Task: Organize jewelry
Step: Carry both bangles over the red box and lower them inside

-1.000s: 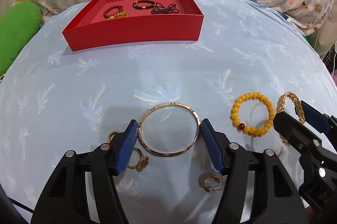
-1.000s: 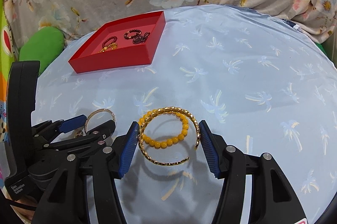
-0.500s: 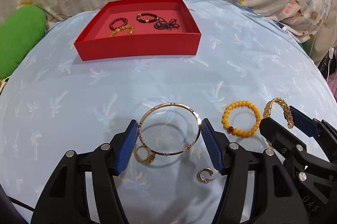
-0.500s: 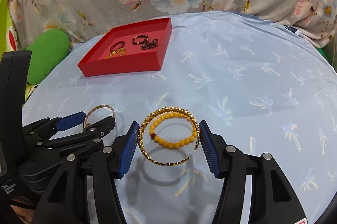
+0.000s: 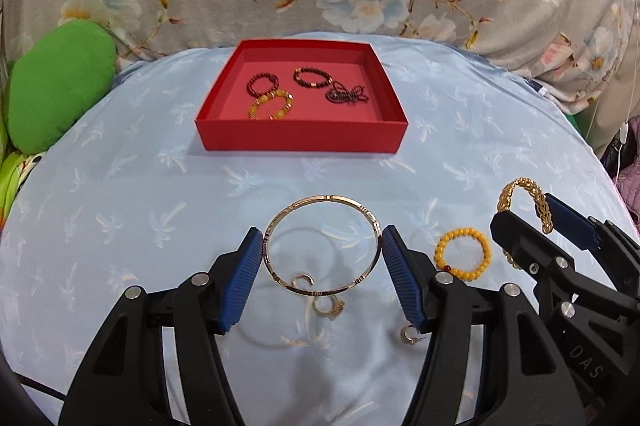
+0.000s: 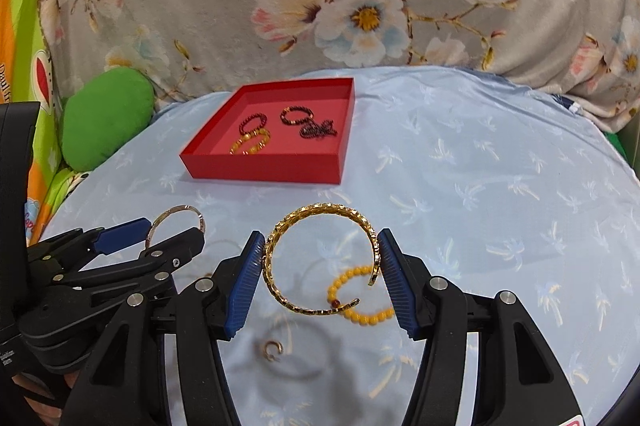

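**A:** My left gripper (image 5: pixel 323 268) is clamped on the thin bangle (image 5: pixel 323 244); only that camera shows the two rings (image 5: pixel 328 306) lying underneath.

**B:** And my right gripper (image 6: pixel 322 276) pinches the open gold cuff (image 6: pixel 320 258).

**A:** The red tray (image 5: pixel 302 136) (far side) holds four beaded bracelets (image 5: pixel 308 79).

**B:** Both pieces have risen off the blue cloth (image 6: pixel 480 186) since a second ago; the yellow bracelet (image 6: pixel 358 296) stays down.
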Demonstrator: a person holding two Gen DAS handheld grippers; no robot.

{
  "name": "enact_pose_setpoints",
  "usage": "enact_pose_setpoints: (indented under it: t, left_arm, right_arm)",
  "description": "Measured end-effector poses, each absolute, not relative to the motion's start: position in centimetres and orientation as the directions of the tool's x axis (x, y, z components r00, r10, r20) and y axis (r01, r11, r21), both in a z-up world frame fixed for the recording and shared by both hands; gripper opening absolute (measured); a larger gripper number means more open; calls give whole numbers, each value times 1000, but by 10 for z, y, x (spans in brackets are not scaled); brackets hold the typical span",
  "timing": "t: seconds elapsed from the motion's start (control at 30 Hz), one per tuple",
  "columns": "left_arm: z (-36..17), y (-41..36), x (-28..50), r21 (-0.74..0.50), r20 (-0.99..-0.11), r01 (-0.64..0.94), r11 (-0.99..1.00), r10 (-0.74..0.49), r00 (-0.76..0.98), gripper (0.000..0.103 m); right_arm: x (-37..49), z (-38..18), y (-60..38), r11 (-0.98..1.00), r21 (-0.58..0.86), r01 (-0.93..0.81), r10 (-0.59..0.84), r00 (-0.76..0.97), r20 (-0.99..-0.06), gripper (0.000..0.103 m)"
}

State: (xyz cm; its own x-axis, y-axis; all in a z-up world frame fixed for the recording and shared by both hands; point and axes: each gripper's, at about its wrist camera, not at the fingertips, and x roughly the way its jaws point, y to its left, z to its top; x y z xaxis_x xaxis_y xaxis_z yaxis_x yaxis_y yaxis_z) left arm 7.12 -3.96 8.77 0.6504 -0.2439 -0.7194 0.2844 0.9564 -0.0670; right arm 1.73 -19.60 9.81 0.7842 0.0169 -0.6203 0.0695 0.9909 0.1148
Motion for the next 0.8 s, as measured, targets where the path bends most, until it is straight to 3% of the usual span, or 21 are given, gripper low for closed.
enact_pose_setpoints:
  t: [0.8]
  left_arm:
    - [117, -18, 198, -58, -660, 229, 972, -210, 721, 59]
  right_arm:
    - [171, 109, -180, 992, 126, 16, 67, 776, -627, 56]
